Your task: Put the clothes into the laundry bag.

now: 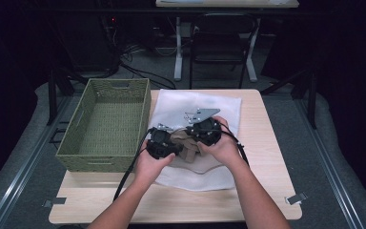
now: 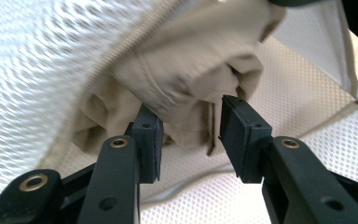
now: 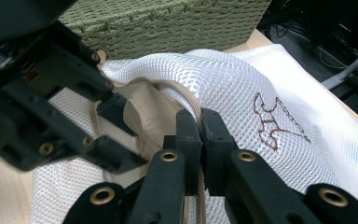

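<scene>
A white mesh bag [image 1: 198,102] lies flat on the table, its zipped mouth toward me. A beige cloth [image 1: 185,143] sits bunched in that mouth, between the two grippers. My left gripper [image 1: 175,146] stands open, jaws either side of a fold of the beige cloth [image 2: 191,70], which hangs between them under the bag's zipper edge [image 2: 107,70]. My right gripper [image 3: 200,126] is shut on the zipper edge of the mesh bag [image 3: 233,84] and holds it lifted. In the right gripper view the left gripper [image 3: 116,126] is close on the left, at the beige cloth [image 3: 144,121].
A green woven basket [image 1: 105,153] stands at the table's left, right beside the bag, and its wall [image 3: 168,18] rises just behind the grippers. A brown stitched mark [image 3: 272,121] is on the mesh. Bare wooden table [image 1: 267,162] lies to the right and front.
</scene>
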A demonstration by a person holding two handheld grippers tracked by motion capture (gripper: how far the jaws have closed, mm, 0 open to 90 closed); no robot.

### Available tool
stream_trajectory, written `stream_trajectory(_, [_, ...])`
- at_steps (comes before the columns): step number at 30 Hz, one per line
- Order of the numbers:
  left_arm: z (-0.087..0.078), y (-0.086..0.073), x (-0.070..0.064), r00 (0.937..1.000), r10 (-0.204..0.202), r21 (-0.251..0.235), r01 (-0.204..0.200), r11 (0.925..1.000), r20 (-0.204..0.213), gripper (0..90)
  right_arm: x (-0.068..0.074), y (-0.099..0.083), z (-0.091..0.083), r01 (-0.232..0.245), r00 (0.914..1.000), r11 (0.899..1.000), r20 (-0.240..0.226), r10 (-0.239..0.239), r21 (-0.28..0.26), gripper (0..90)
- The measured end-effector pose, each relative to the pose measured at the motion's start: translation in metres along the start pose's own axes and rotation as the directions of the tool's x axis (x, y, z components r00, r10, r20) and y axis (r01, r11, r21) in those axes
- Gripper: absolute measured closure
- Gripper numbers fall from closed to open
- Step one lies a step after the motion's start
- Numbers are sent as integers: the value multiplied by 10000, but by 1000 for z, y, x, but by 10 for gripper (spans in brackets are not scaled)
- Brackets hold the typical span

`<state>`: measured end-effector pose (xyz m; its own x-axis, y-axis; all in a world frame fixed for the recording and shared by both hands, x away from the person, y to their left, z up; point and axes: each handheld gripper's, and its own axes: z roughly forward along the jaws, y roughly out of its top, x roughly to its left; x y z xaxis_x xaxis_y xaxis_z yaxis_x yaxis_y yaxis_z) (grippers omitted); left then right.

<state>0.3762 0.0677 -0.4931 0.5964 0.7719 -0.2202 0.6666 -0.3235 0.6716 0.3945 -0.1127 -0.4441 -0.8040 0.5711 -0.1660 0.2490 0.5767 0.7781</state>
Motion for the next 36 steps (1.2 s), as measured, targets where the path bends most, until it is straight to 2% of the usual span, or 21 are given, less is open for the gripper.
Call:
stream_trajectory(5, [9, -6, -3, 10000, -17, 198, 16, 9998, 54, 570, 0, 0, 0, -7, 10000, 10000, -1, 7, 16, 873])
stream_trajectory(8, [14, -9, -1, 9999, -11, 424, 18, 9991, -161, 566, 0, 0, 0, 4, 10000, 10000, 1, -4, 15, 873])
stream_trajectory(15, [20, -18, 8, 9980, -351, 616, 383, 9974, -526, 568, 0, 0, 0, -12, 10000, 10000, -24, 12, 9, 873])
stream_trajectory(19, [23, -21, 12, 9958, -701, 513, 731, 9960, -584, 568, 0, 0, 0, 1, 10000, 10000, -4, -1, 15, 873])
stream_trajectory(26, [27, -22, 14, 9933, -746, 561, 797, 9952, -883, 567, 1, 0, 0, -4, 10000, 10000, -11, 4, 35, 873])
stream_trajectory(36, [21, -28, 18, 9916, -947, 441, 989, 9941, -882, 561, 0, 0, 0, -1, 10000, 10000, 4, 1, 4, 873])
